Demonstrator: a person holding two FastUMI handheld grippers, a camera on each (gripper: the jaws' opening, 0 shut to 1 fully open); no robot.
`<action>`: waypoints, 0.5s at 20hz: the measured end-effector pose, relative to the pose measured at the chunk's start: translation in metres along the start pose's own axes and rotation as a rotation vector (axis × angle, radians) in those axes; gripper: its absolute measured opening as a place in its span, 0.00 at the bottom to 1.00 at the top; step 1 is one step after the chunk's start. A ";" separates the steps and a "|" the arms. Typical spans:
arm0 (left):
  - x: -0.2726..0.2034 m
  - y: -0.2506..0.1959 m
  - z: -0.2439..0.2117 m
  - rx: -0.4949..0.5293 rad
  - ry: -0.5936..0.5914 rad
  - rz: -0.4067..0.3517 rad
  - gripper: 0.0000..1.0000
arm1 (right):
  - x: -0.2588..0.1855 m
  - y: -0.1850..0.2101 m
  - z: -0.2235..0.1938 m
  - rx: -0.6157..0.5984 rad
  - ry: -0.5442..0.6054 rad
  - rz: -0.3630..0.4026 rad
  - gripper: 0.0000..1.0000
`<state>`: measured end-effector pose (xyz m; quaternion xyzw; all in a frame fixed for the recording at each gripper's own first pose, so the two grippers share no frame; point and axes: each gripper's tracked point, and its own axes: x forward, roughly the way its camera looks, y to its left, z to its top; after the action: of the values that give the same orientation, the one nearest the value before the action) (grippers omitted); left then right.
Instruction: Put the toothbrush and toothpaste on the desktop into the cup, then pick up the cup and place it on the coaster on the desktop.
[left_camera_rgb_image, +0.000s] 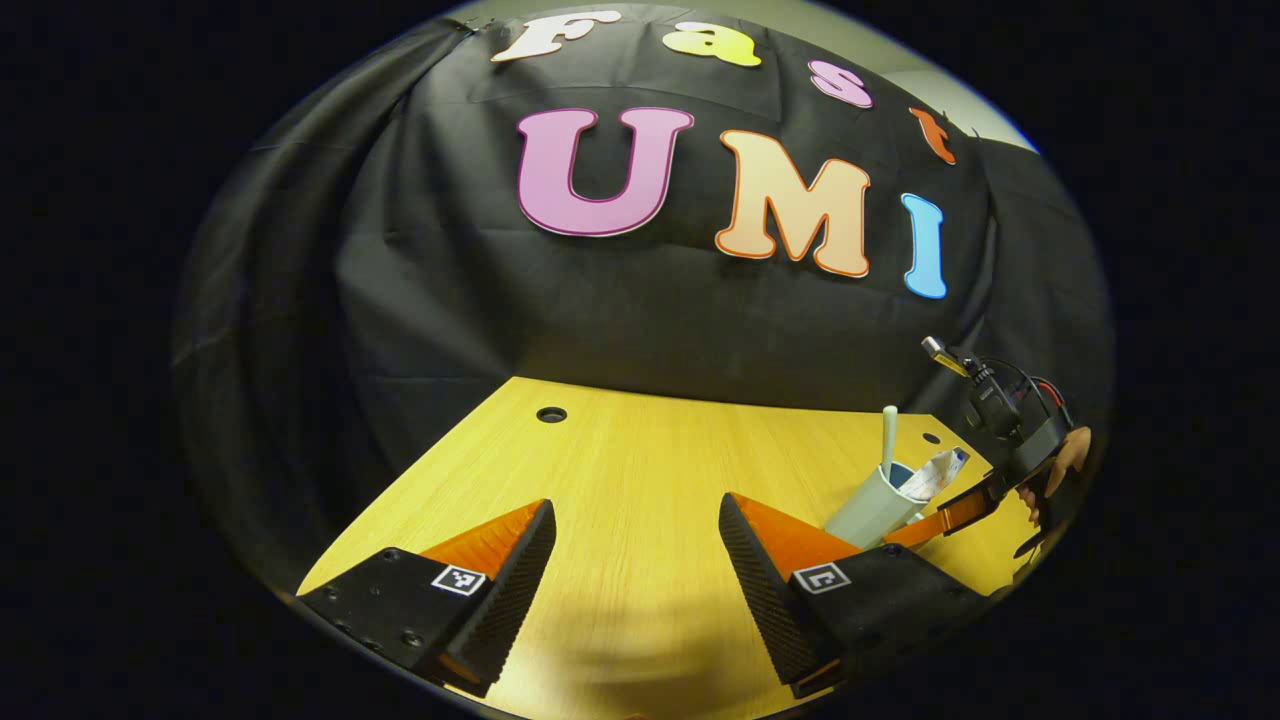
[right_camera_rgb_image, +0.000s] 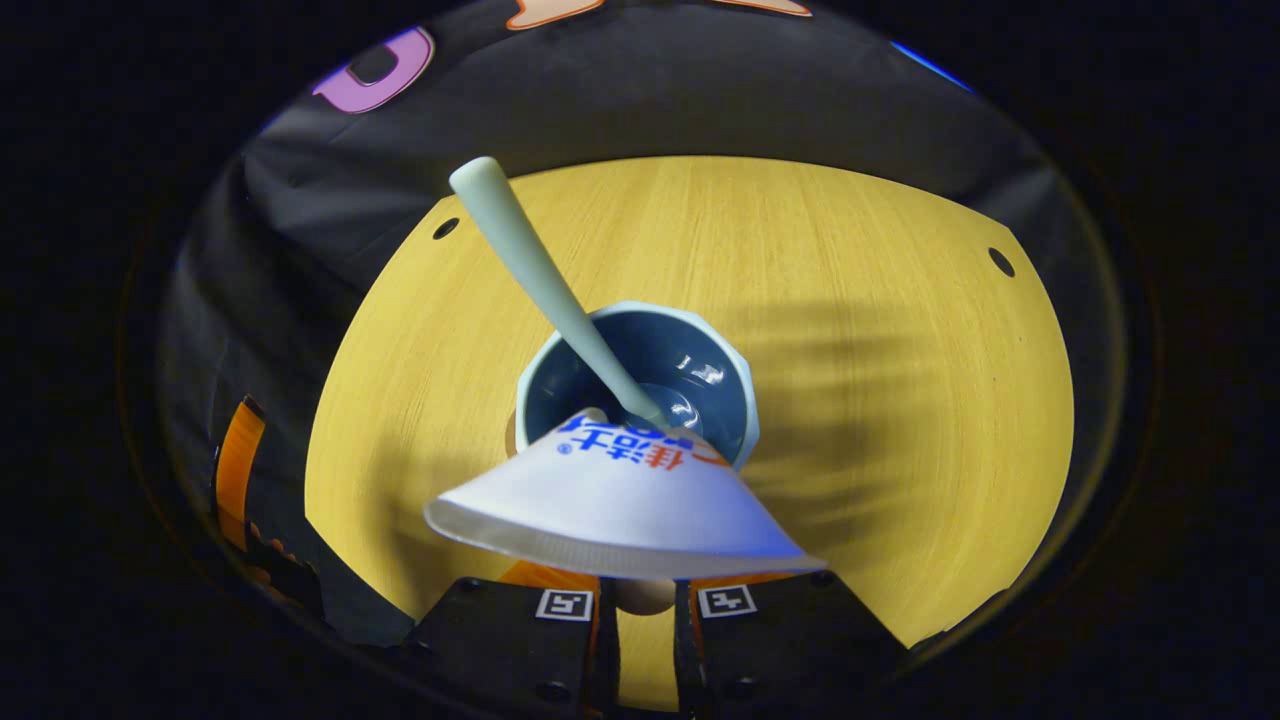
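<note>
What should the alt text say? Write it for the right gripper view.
The right tool, nearly closed, holds the flat end of a toothpaste tube whose other end dips into a cup on the wooden desktop. A toothbrush already leans in the cup.

left gripper (left_camera_rgb_image: 637, 560) low, fingers spread wide apart. right gripper (right_camera_rgb_image: 645, 625) off to its right, fingers drawn nearly together, held by a hand (left_camera_rgb_image: 1060, 470).

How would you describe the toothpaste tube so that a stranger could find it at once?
On the yellow wooden desk stands a pale cup with a dark blue inside. The toothpaste tube leans out of it beside the toothbrush: white, flat and wide-ended, unlike the thin green handle.
</note>
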<state>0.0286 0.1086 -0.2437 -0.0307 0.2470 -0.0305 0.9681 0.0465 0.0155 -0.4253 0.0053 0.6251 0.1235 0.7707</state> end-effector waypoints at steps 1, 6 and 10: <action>-0.001 0.006 0.000 -0.002 -0.002 0.009 0.95 | 0.000 0.000 0.000 -0.011 0.002 0.005 0.24; -0.005 0.031 -0.005 -0.020 0.000 0.044 0.95 | -0.001 -0.001 -0.001 -0.072 0.021 0.015 0.24; -0.004 0.038 -0.009 -0.034 0.006 0.053 0.95 | -0.004 -0.006 0.000 -0.109 0.057 0.019 0.24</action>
<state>0.0227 0.1463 -0.2529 -0.0407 0.2512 -0.0004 0.9671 0.0472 0.0087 -0.4227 -0.0343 0.6390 0.1650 0.7505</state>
